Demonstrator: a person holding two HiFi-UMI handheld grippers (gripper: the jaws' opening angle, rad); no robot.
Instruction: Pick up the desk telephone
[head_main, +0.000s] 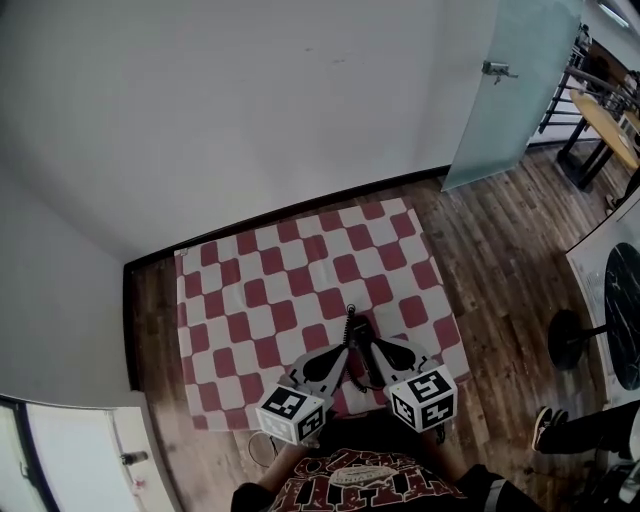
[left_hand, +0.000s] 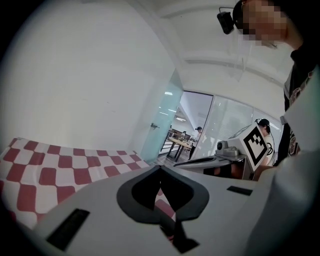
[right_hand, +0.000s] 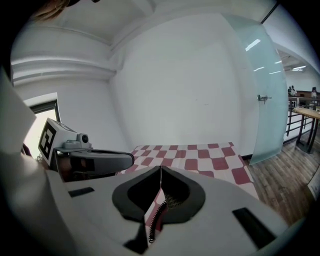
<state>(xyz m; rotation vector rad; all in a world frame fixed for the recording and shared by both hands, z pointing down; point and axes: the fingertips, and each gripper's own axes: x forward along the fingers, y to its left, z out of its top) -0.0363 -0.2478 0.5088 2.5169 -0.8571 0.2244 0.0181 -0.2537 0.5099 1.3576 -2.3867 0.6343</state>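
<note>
Two grippers (head_main: 344, 352) (head_main: 366, 345), one checkered cloth (head_main: 300, 262), one door (head_main: 510, 90)

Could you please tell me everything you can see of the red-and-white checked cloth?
The checked cloth is a roughly square sheet of red and white squares, and it looks like fabric. It is spread flat, with its far edge close to the white wall and the wooden floor along its right side. The left gripper and the right gripper hang over its near part and hide some of that edge. I cannot tell whether they touch it. What it covers is hidden.
</note>
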